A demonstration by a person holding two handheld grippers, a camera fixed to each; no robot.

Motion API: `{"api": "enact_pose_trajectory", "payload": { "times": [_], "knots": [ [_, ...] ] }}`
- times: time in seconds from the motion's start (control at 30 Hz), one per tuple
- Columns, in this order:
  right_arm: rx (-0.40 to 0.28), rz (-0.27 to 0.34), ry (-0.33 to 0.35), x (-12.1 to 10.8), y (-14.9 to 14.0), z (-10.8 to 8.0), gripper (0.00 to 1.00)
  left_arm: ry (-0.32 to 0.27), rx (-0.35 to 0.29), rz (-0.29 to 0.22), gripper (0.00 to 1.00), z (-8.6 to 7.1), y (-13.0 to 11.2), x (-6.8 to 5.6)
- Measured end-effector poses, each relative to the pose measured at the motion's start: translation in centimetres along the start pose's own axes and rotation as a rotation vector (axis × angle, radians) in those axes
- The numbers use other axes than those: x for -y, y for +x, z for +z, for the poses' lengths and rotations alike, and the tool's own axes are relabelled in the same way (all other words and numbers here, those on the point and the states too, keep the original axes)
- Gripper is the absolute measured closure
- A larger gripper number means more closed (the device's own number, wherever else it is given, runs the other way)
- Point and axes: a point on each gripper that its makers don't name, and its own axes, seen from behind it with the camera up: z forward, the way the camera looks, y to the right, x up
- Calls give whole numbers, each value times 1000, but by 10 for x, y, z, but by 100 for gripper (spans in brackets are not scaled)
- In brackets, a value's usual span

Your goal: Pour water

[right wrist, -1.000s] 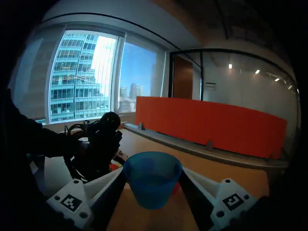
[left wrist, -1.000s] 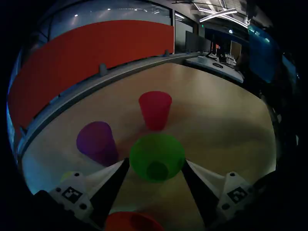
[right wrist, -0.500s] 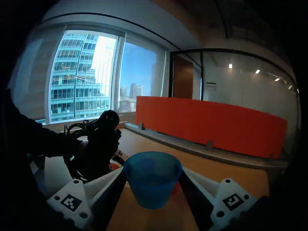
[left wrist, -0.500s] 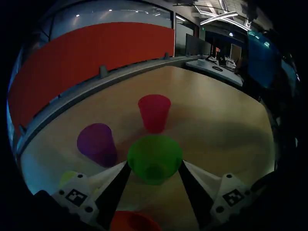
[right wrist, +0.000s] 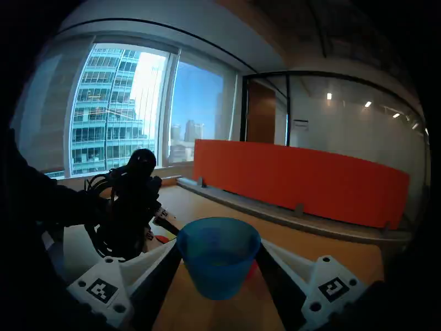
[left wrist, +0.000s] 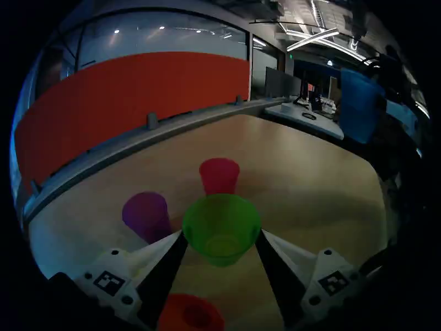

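Note:
In the left gripper view my left gripper point(left wrist: 220, 243) is shut on a green cup point(left wrist: 221, 227), held upright above the wooden table point(left wrist: 308, 182). Beyond it stand a pink-red cup point(left wrist: 219, 175) and a purple cup point(left wrist: 146, 215); an orange-red cup point(left wrist: 190, 312) sits just below the fingers. In the right gripper view my right gripper point(right wrist: 218, 262) is shut on a blue cup point(right wrist: 218, 255) with some water in it, held upright. The left gripper point(right wrist: 129, 212) with the hand holding it appears at the left. In the left gripper view the blue cup point(left wrist: 358, 106) hangs high at the right.
An orange partition point(left wrist: 132, 94) with a grey rail point(left wrist: 165, 124) runs along the table's far edge. Tall windows point(right wrist: 116, 110) stand behind the left gripper in the right gripper view. A further desk point(left wrist: 308, 107) with dark items lies beyond the table's right end.
The left gripper has lifted the green cup and tilted back, so the standing cups look lower and smaller. In the right gripper view the left gripper has risen slightly. The blue cup stays steady.

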Motion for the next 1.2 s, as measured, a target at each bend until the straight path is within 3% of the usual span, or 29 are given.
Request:
{"api": "enact_pose_trajectory", "payload": {
  "times": [0.67,1.2],
  "knots": [
    [-7,-5,-2,2,5,1,9,28,-306,-15,15,-74,82,3],
    [-15,-16,7,9,12,4,9,19,-493,22,15,-134,125,-15]
  ]
}}
